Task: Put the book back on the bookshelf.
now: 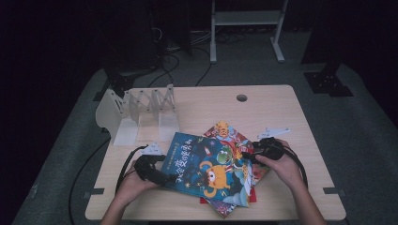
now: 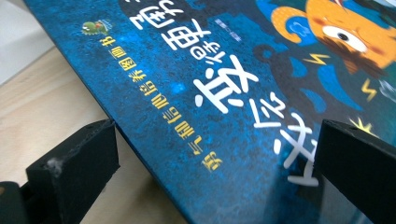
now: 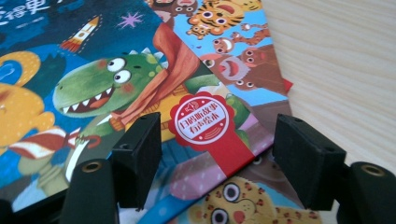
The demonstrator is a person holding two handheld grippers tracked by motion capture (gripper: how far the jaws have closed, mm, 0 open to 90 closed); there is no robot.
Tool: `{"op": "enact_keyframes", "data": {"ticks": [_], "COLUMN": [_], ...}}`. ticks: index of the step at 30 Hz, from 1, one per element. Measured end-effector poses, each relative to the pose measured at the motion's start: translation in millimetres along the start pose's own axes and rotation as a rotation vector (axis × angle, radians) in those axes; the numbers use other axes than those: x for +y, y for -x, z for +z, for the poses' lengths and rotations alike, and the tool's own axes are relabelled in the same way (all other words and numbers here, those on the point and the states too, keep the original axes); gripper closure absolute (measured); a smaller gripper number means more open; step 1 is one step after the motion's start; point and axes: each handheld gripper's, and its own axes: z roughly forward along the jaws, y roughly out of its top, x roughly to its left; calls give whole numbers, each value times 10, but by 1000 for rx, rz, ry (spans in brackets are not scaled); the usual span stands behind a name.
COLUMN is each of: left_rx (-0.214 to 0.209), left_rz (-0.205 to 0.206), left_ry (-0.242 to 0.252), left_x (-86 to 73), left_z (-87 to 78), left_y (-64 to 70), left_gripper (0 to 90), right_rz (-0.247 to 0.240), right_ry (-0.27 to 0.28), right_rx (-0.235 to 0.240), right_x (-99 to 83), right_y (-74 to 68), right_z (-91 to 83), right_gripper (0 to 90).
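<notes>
So the dark-blue picture book point(image 1: 205, 165) lies unlifted atop the pile, three o'clock of the white rack point(image 1: 136, 110), with left tongs point(image 2: 210, 154) and right tongs point(image 3: 217, 154) gaping astride its edges, gripping nothing.

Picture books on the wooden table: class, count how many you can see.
3 at least: the dark blue monster book on top, the animal-covered book beneath, a red-edged one lowest; more may be hidden.
</notes>
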Motion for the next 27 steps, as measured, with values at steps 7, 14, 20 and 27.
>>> {"op": "enact_keyframes", "data": {"ticks": [7,14,20,27], "left_rx": [-35,-8,1,-16], "left_rz": [-29,-33,-60,-89], "left_ry": [6,4,10,5], "left_x": [-37,-65,-138,-180], "left_z": [1,-59,-145,-175], "left_y": [-30,-63,-126,-161], "left_gripper": [0,0,0,0], "right_rz": [36,32,12,-13], "right_ry": [21,31,38,35], "right_rx": [27,25,49,73], "right_x": [-15,16,77,155], "right_y": [74,45,-28,-135], "right_z": [46,107,199,295], "right_gripper": [275,253,253,253]}}
